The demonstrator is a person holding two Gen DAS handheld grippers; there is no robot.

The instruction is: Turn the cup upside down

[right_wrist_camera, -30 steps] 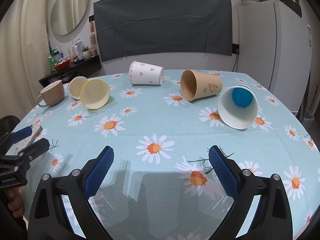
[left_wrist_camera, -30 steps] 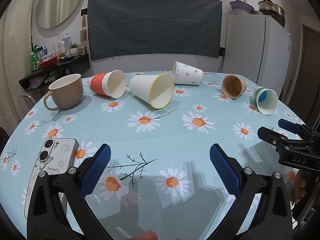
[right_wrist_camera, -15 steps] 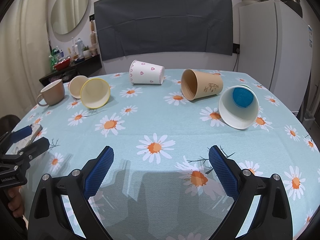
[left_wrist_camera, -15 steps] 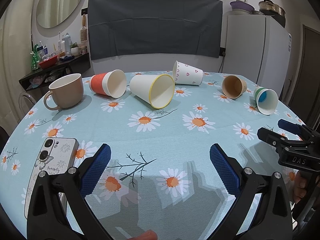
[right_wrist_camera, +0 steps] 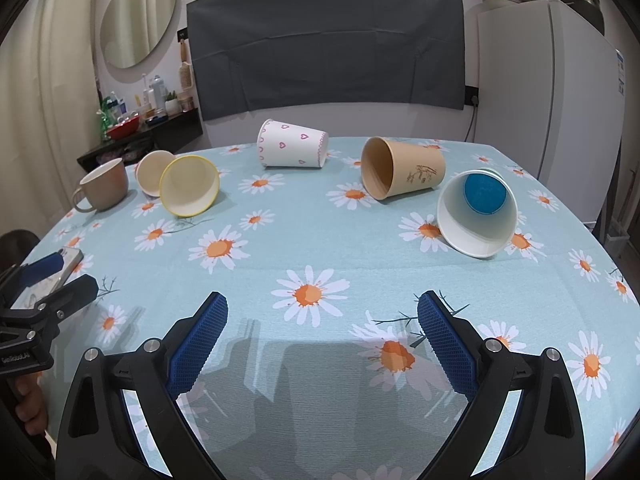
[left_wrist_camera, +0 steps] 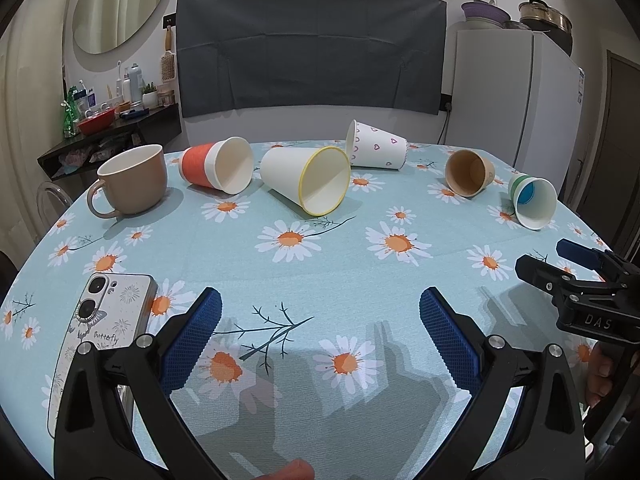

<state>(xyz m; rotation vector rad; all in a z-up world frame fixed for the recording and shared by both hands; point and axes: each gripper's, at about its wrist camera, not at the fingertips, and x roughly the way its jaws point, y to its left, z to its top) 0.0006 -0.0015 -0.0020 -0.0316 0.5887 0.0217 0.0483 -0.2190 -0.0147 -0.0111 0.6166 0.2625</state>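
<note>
Several paper cups lie on their sides across the far half of the table: an orange-banded cup (left_wrist_camera: 216,165), a yellow-rimmed white cup (left_wrist_camera: 308,179) (right_wrist_camera: 190,185), a heart-print cup (left_wrist_camera: 376,145) (right_wrist_camera: 292,149), a brown kraft cup (left_wrist_camera: 469,172) (right_wrist_camera: 404,168) and a white cup with a blue bottom (left_wrist_camera: 534,202) (right_wrist_camera: 478,214). A tan mug (left_wrist_camera: 132,180) (right_wrist_camera: 105,185) stands upright at the far left. My left gripper (left_wrist_camera: 320,336) and right gripper (right_wrist_camera: 322,332) are both open and empty, low over the near table, well short of the cups.
A phone in a white case (left_wrist_camera: 100,336) lies on the daisy tablecloth (left_wrist_camera: 320,260) beside my left gripper's left finger. A white fridge (right_wrist_camera: 560,92) stands behind the table at right, and a cluttered dark shelf (left_wrist_camera: 112,132) at left.
</note>
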